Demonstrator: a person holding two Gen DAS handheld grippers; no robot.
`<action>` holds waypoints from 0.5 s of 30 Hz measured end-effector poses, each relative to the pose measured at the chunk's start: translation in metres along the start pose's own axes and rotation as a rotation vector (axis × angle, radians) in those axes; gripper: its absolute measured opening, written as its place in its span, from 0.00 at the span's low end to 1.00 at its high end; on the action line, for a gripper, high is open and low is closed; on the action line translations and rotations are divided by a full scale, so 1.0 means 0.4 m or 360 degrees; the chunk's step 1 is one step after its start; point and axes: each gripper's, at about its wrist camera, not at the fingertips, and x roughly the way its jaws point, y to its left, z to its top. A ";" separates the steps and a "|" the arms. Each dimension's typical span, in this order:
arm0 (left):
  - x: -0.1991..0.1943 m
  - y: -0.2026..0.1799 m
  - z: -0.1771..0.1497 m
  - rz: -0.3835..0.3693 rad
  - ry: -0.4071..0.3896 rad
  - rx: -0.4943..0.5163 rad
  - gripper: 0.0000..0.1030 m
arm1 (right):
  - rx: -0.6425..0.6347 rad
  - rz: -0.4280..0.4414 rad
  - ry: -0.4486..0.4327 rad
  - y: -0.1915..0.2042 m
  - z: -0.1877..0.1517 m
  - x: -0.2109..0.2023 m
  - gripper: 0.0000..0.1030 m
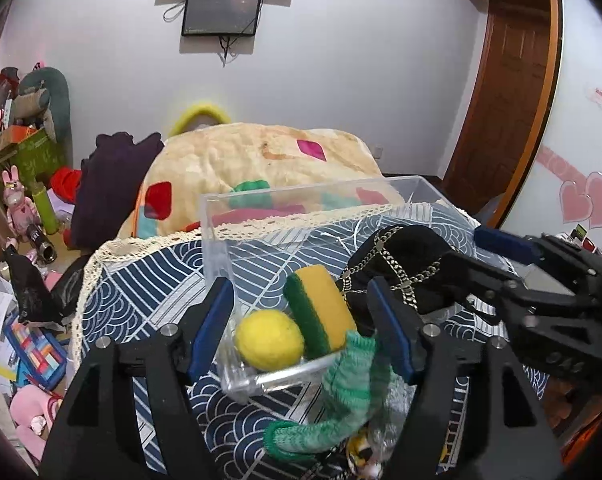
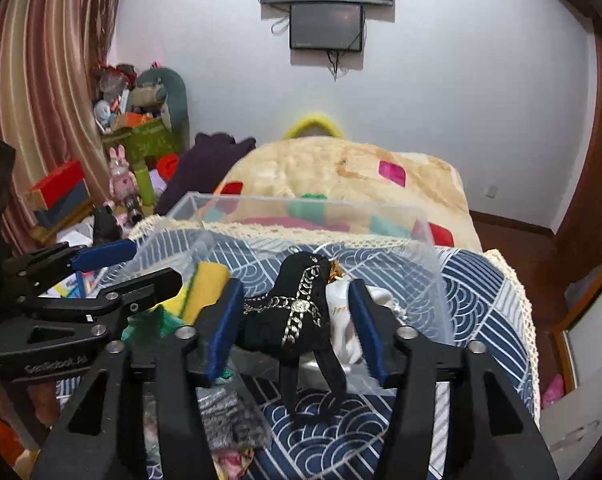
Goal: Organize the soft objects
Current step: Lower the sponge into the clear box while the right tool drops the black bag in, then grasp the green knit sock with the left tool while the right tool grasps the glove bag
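Observation:
A clear plastic box (image 1: 221, 216) stands on a blue patterned cloth. In it lie a yellow ball (image 1: 269, 340), a yellow-green sponge (image 1: 321, 312) and a black pouch with a gold chain (image 1: 405, 256). A green knitted sock (image 1: 341, 396) hangs over the box's near rim. My left gripper (image 1: 301, 332) is open, its fingers either side of the ball, sponge and sock. My right gripper (image 2: 295, 320) is open around the black pouch (image 2: 297, 312), with a white soft item (image 2: 343, 320) beside it. The sponge shows in the right wrist view (image 2: 205, 284) too.
The cloth-covered table (image 2: 493, 280) has a lace edge. Behind it lies a bed with a beige quilt (image 1: 261, 160). Toys and clutter fill the floor at left (image 1: 21, 280). A grey knitted item (image 2: 225, 420) lies near the table's front. A wooden door (image 1: 501, 100) is at right.

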 end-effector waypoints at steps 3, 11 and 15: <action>-0.034 0.002 -0.019 0.0026 -0.0040 -0.0007 0.75 | 0.0017 0.0009 -0.0061 -0.002 -0.006 -0.038 0.78; -0.121 -0.011 -0.127 0.0086 -0.0101 0.0052 0.80 | 0.0028 0.0127 -0.0054 0.014 -0.062 -0.073 0.81; -0.136 -0.006 -0.170 0.0056 -0.0058 0.0019 0.81 | 0.0017 0.0165 -0.0001 0.034 -0.099 -0.058 0.81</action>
